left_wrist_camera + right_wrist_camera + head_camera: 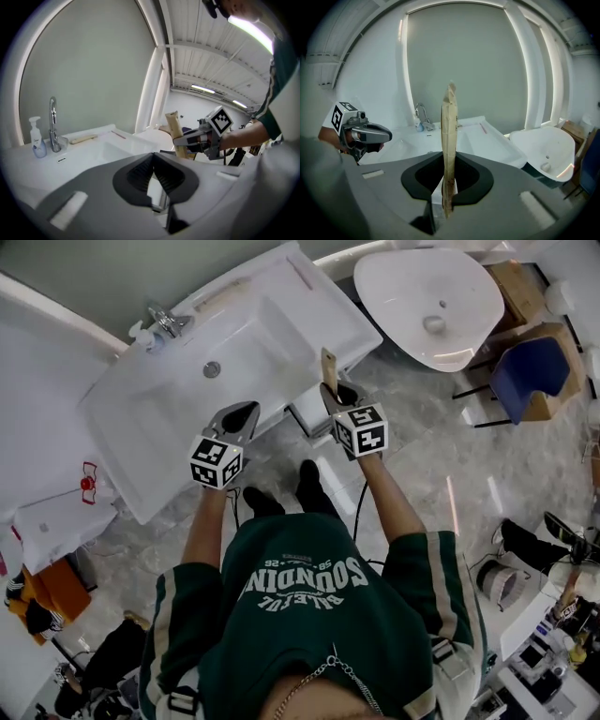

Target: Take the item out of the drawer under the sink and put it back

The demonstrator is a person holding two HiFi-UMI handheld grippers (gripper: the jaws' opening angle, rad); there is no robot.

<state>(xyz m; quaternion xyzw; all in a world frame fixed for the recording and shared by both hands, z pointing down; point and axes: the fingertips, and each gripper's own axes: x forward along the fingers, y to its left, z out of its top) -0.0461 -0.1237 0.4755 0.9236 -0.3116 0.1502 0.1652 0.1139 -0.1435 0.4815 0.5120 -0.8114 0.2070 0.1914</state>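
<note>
The right hand-held gripper [449,186] pinched the item [449,136] upright, near the open drawer [309,416] (left hand-held gripper [153,165] closed, empty).

left gripper [246,411]: jaws together | right gripper [339,392]: jaws clamp flat item [329,365]

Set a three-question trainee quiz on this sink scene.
1. Which gripper holds the tan item? A) left B) right C) neither
2. True or false: in the left gripper view, the soap bottle stands right of the tap.
3. Fill in: the left gripper holds ____.
Key: 1 B; 2 false, it stands left of the tap; 3 nothing.
</note>
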